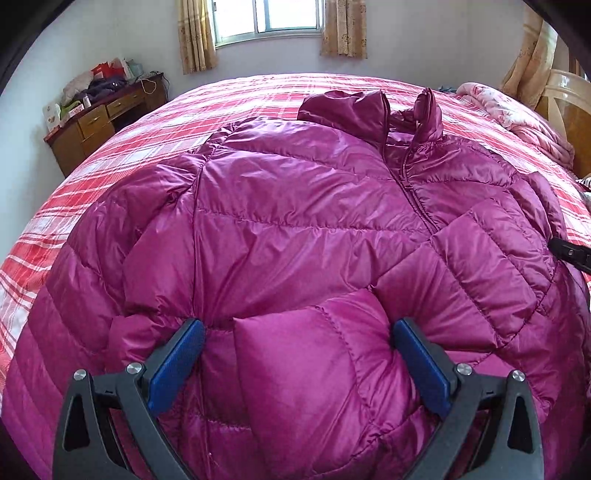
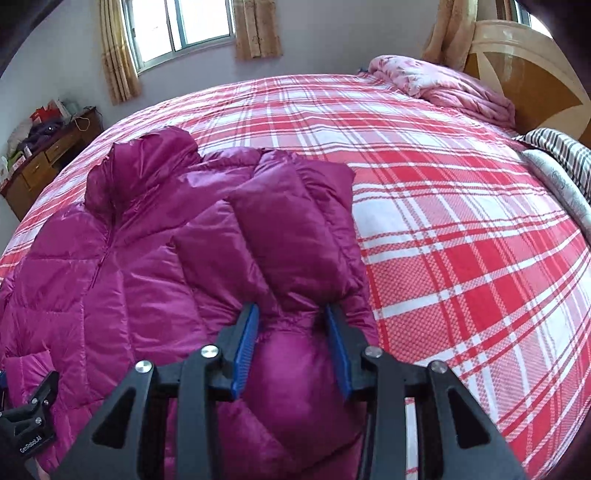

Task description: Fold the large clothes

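Your right gripper is angling down at the bed, jaws partly closed and pinching a bunched fold of the magenta puffer jacket; both blue pads are pressing into the fabric, which is gathering to a narrow waist between them. The piece you are clamping is the sleeve, lying folded across the jacket's right edge and running up toward the shoulder. Your left gripper is also tilting down, jaws standing much wider, straddling a puffy panel of the hem area; its pads are sitting against the fabric on each side, but I cannot tell whether they are squeezing it or just resting beside it. The jacket is lying zipped and front-up, flat on the red-and-white plaid bedspread, collar pointing toward the window. A pink floral quilt is sitting bunched by the wooden headboard, well apart from the jacket. A cluttered wooden desk is standing against the far wall.
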The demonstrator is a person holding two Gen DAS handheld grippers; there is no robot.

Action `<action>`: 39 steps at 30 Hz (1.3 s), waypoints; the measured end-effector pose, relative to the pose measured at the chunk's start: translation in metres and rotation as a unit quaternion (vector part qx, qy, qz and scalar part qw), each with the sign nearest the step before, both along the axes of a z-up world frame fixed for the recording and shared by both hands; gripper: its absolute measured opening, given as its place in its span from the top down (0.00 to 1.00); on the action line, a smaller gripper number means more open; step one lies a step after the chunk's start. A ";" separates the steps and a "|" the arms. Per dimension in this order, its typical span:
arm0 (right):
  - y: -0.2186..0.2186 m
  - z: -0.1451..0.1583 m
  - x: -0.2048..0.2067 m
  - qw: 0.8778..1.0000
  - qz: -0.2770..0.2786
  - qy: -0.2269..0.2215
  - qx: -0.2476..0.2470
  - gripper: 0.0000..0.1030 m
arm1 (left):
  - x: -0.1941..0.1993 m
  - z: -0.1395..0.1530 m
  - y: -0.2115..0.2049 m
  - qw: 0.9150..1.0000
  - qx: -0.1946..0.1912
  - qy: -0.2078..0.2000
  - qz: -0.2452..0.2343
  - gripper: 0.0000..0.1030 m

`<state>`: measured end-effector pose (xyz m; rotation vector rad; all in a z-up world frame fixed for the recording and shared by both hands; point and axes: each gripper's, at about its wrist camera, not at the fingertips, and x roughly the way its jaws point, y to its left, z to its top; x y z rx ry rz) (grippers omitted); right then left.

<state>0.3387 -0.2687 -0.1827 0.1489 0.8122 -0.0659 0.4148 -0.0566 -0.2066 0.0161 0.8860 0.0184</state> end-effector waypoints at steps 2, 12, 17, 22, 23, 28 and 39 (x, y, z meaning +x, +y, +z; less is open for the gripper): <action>0.006 0.011 -0.012 1.000 0.009 -0.015 0.016 0.59 | -0.001 0.000 0.000 1.000 -0.001 0.000 0.000 0.01; 0.068 0.001 -0.040 0.995 0.105 -0.001 -0.005 0.45 | 0.000 0.000 0.001 1.000 -0.001 -0.001 0.000 0.01; 0.072 -0.021 -0.043 0.995 0.104 0.003 -0.006 0.44 | 0.000 0.000 0.001 1.000 -0.001 -0.001 0.000 0.01; 0.081 -0.027 -0.046 0.994 0.101 -0.005 -0.044 0.43 | -0.001 0.001 0.002 1.000 -0.005 -0.002 -0.001 0.01; 0.082 -0.027 -0.046 0.994 0.101 -0.006 -0.046 0.43 | -0.001 0.001 0.002 1.000 -0.006 -0.002 -0.001 0.01; 0.083 -0.029 -0.047 0.993 0.099 -0.009 -0.057 0.43 | 0.002 0.001 0.005 1.000 -0.013 0.005 -0.005 0.01; 0.083 -0.029 -0.048 0.994 0.099 -0.014 -0.054 0.43 | -0.055 0.053 0.047 0.998 0.026 -0.057 -0.012 0.01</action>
